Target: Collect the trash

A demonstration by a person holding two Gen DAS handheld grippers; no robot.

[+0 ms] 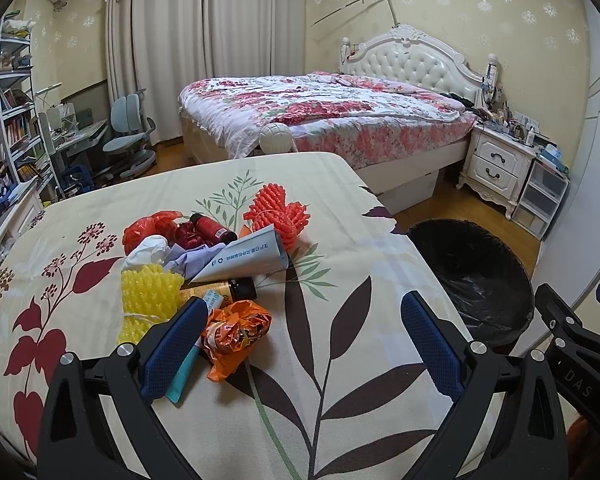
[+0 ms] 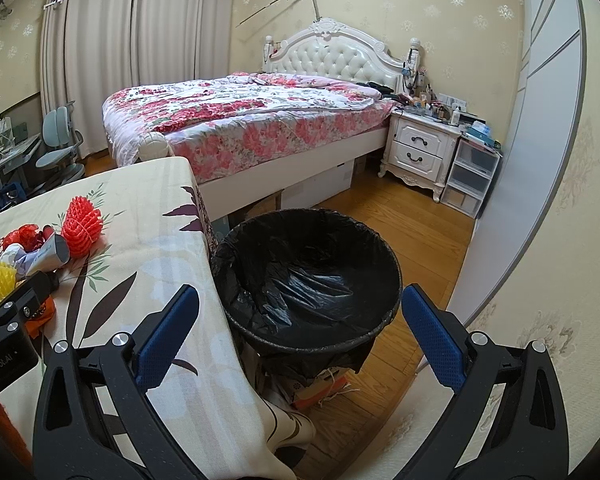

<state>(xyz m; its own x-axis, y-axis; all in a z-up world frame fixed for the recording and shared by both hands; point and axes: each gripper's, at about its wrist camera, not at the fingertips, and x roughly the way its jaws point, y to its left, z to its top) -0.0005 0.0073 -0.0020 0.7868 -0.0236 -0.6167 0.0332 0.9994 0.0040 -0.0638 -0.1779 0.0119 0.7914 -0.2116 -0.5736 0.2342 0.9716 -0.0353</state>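
Blue-padded fingers of the left gripper [image 1: 304, 312] stand spread wide with nothing between them, low over a table [image 1: 380, 240] covered in a cream cloth printed with leaves and flowers. Just beside its left finger lies a crumpled orange wrapper [image 1: 236, 330], with a teal tube [image 1: 184, 372] partly hidden under that finger. Farther out the heap of trash continues: a yellow foam net [image 1: 148, 296], a brown bottle [image 1: 228, 289], a grey-white tube [image 1: 250, 258], white crumpled paper [image 1: 150, 250], a dark red bottle [image 1: 214, 229], a red plastic bag [image 1: 148, 226] and, at the far side, an orange-red foam net [image 1: 278, 214]. The right gripper [image 2: 300, 312] is likewise released and empty, held over the table's right edge and the black-lined trash bin [image 2: 306, 276] that stands on the wooden floor touching the cloth. Beyond both, far across the room, a bed [image 2: 240, 120] with a floral quilt sits beside a white nightstand [image 2: 420, 148].
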